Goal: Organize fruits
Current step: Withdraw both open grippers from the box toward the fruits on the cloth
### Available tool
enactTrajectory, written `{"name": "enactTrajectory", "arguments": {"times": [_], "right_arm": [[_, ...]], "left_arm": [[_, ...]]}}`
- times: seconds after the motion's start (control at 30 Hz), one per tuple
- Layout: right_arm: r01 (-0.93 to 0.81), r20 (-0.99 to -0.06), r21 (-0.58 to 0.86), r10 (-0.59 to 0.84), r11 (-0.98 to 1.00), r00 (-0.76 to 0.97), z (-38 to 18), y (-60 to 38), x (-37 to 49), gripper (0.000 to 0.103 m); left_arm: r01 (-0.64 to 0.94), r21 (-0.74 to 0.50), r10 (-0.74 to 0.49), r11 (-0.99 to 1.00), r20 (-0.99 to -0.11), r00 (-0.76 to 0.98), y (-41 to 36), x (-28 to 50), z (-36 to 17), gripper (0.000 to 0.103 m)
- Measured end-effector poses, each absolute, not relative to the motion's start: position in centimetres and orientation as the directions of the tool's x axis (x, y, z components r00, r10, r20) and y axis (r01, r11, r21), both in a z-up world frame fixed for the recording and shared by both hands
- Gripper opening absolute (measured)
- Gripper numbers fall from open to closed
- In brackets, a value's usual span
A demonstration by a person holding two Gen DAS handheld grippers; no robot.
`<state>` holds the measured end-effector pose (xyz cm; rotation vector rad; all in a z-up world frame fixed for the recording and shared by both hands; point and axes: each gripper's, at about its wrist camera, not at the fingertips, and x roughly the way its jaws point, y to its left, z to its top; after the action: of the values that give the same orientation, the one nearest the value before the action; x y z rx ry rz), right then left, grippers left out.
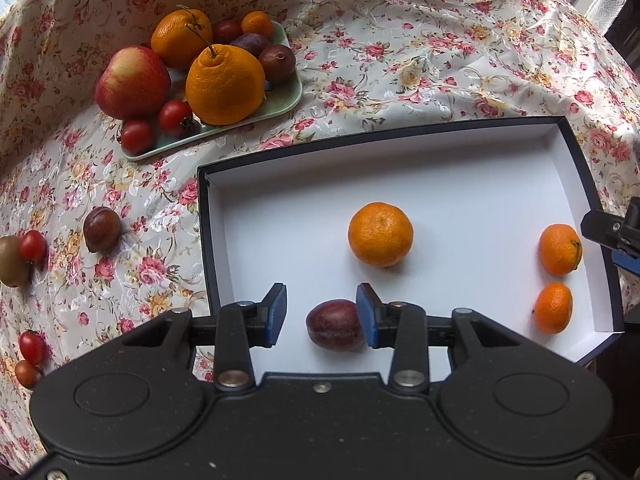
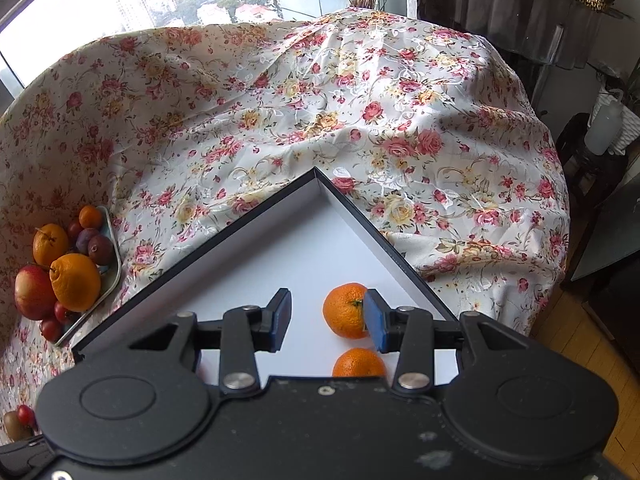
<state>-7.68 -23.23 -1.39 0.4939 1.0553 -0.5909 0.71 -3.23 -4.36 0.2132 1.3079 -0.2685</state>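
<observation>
A dark-rimmed white box [image 1: 460, 148] lies on the flowered cloth. In it are a large tangerine [image 1: 380, 234], two small tangerines [image 1: 559, 249] [image 1: 553, 308] and a purple plum [image 1: 335, 325]. My left gripper [image 1: 322, 316] is open above the box, with the plum lying between its fingers, close to the right pad. My right gripper [image 2: 328, 320] is open over the box's right part [image 2: 304, 256], above the two small tangerines [image 2: 345, 311] [image 2: 358, 362]. Its tip shows at the right edge of the left wrist view [image 1: 612, 232].
A green tray [image 1: 288, 100] at the back left holds an apple [image 1: 132, 82], two oranges, plums and cherry tomatoes. Loose on the cloth at the left are a plum [image 1: 101, 229], a kiwi [image 1: 12, 256] and cherry tomatoes [image 1: 33, 245]. The table edge drops off at the right [image 2: 552, 280].
</observation>
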Motion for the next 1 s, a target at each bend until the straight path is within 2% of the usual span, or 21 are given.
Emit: {"name": "enactTrajectory", "arguments": {"times": [0.23, 1.0], "right_arm": [[0.672, -0.923, 0.090, -0.192, 0.735, 0.333, -1.7, -22.6, -7.0, 0.043], [0.550, -0.927, 0.101, -0.122, 0.829, 0.355, -1.5, -14.7, -2.7, 0.043]], "left_arm": [[0.307, 0.009, -0.066, 0.952, -0.970, 0.232, -2.0, 0.6, -4.1, 0.049], [0.207, -0.003, -0.051, 0.978, -0.973, 0.225, 6.6, 1.6, -2.5, 0.049]]}}
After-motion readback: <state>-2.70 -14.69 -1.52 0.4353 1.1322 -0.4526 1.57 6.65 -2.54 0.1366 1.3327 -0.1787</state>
